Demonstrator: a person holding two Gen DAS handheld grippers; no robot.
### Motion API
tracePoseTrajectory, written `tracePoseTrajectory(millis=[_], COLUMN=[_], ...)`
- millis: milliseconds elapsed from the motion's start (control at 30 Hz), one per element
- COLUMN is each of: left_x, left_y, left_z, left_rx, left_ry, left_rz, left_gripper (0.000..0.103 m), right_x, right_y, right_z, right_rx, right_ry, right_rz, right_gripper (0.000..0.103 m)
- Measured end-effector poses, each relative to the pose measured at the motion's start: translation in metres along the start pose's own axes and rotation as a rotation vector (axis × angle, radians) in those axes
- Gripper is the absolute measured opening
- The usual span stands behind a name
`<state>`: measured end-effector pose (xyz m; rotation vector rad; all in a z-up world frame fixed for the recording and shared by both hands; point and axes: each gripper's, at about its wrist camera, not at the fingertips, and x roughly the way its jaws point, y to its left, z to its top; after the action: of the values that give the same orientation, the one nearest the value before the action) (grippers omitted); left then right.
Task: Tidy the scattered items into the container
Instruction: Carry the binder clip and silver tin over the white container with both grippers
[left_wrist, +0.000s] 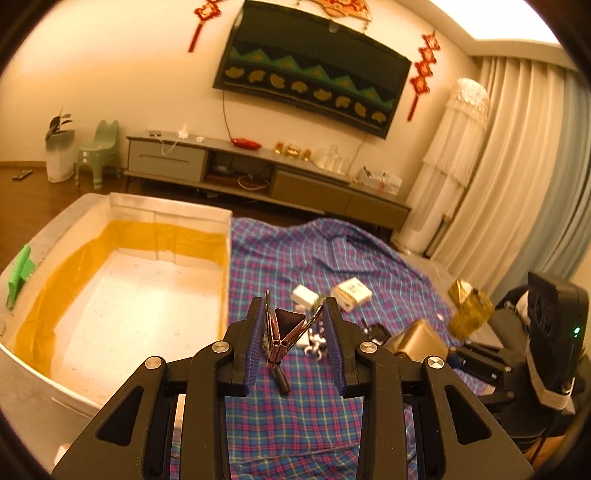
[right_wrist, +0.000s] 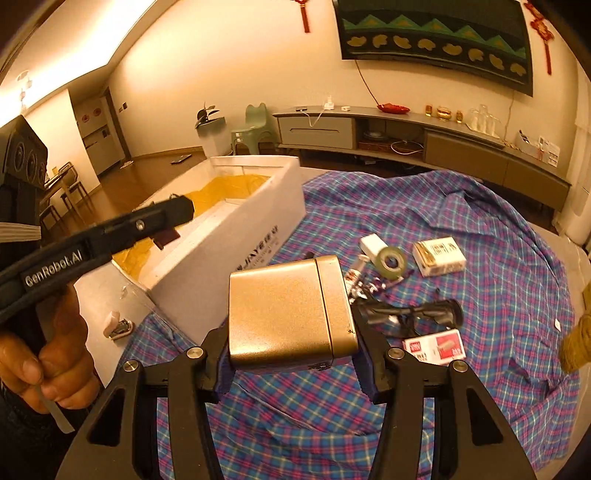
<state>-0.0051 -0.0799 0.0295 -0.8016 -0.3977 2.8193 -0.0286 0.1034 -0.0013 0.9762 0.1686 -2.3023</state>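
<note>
Container (left_wrist: 140, 295) looks bare inside — left gripper (left_wrist: 295, 325) pinches a rose-gold clip (left_wrist: 286, 338), right gripper (right_wrist: 291, 354) clamps a gold tin (right_wrist: 284, 314), both aloft near the box — tape roll (right_wrist: 393, 260), sunglasses (right_wrist: 413, 314) and small boxes left on the plaid cloth (right_wrist: 480, 258).

You have one white container (right_wrist: 236, 218) beside the plaid cloth (right_wrist: 480, 258). On the cloth count one roll of tape (right_wrist: 392, 261), one pair of dark glasses (right_wrist: 413, 314), two white boxes (right_wrist: 439, 255), one red and white box (right_wrist: 436, 347). One gold tin (right_wrist: 288, 314) and one hinged metal clip (left_wrist: 284, 332) sit in your tongs.
</note>
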Motion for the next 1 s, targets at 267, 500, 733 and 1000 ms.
tracePoseTrajectory(millis=[267,500,733,1000], left_x=[-0.012,-0.019,-0.018,-0.013], left_y=[0.030,0.052,0.072,0.085], left_z=[0.010,0.020,0.031,0.039], left_rx=[-0.053,-0.099,-0.133,-0.152], left_ry=[-0.024,-0.038,-0.027,-0.018], left_rz=[0.007,0.014,0.028,0.053], left_gripper=[0.032,0.032,0.032,0.032], right_x=[0.009,0.017,0.028,0.044], right_y=[0.026,0.050,0.069,0.083], right_z=[0.017,0.037,0.053,0.072], right_rx=[-0.038,-0.080,-0.123,-0.171], right_ry=[0.001,-0.003,0.001,0.016], right_rz=[0.006,0.018,0.027,0.032], right_gripper=[0.054,0.054,0.054,0.054])
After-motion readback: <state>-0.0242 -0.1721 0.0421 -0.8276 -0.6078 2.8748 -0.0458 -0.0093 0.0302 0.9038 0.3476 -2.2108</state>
